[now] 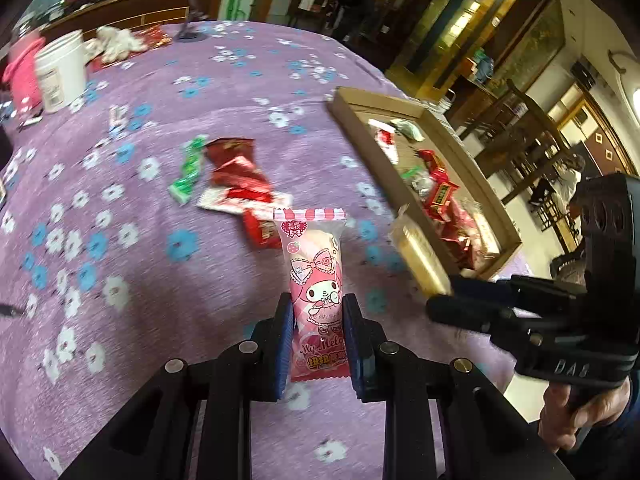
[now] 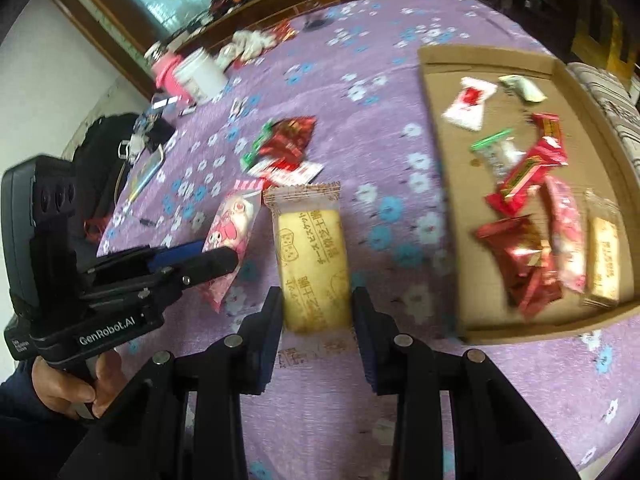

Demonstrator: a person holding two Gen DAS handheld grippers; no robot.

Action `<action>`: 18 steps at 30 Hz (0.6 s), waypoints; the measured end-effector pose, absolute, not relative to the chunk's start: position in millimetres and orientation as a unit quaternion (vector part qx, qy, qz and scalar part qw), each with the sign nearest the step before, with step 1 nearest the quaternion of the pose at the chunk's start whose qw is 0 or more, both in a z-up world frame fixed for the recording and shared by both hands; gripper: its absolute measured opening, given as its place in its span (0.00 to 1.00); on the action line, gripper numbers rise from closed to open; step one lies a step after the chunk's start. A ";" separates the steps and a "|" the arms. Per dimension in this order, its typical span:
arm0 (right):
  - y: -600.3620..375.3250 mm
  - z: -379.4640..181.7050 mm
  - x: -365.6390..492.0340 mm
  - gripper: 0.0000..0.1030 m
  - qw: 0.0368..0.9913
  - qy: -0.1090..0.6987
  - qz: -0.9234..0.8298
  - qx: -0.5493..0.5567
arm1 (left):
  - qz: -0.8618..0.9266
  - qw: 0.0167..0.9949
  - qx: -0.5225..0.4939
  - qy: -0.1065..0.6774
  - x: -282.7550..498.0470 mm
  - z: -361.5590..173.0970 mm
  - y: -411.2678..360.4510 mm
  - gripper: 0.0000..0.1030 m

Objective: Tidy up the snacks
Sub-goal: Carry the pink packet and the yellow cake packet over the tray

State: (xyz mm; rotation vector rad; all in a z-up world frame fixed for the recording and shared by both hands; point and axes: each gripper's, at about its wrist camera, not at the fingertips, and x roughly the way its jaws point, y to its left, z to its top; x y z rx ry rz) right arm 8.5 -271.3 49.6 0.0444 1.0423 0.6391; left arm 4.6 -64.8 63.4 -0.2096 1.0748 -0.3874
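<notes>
two snacks are in hand at once, both lifted off the purple flowered desk [image 1: 168, 304]. on the left, the left gripper [image 1: 316, 336] has its fingers nearly closed, pinching the pink character-print packet [image 1: 314, 276] low on its body so it stands upright. further right, the right gripper [image 2: 316, 312] holds its fingers a little wider, clamped across the yellow biscuit packet [image 2: 310, 256] by its lower half. the cardboard tray [image 2: 448, 208] lies to the right, already carrying several red, pink and yellow packets.

to do this carry well, i would keep both grips firm, bring the packets over the tray's near wall rather than into it, and let go one at a time onto bare cardboard, since the near end looks crowded. a small loose pile of red and green snacks [image 1: 236, 184] waits on the desk behind.

much is smeared by motion: the tray's contents blur together, so print and count are unclear. the biscuit packet's bottom end is hidden between the fingers, and the tray's right wall is cut off at the fisheye edge.
</notes>
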 end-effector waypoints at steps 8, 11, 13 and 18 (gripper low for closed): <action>-325.7 54.0 23.8 0.33 0.832 0.482 0.267 0.071 | -0.200 0.835 -0.081 0.507 12.0 69.7 -96.2 0.23; -337.5 51.8 27.0 0.33 0.832 0.483 0.261 0.079 | -0.204 0.835 -0.078 0.506 15.2 71.7 -105.3 0.23; -346.1 51.1 30.9 0.33 0.832 0.482 0.260 0.084 | -0.205 0.835 -0.076 0.505 17.0 73.1 -110.3 0.23; -359.4 54.3 42.2 0.33 0.835 0.479 0.254 0.093 | -0.209 0.836 -0.073 0.503 24.1 76.7 -123.1 0.23</action>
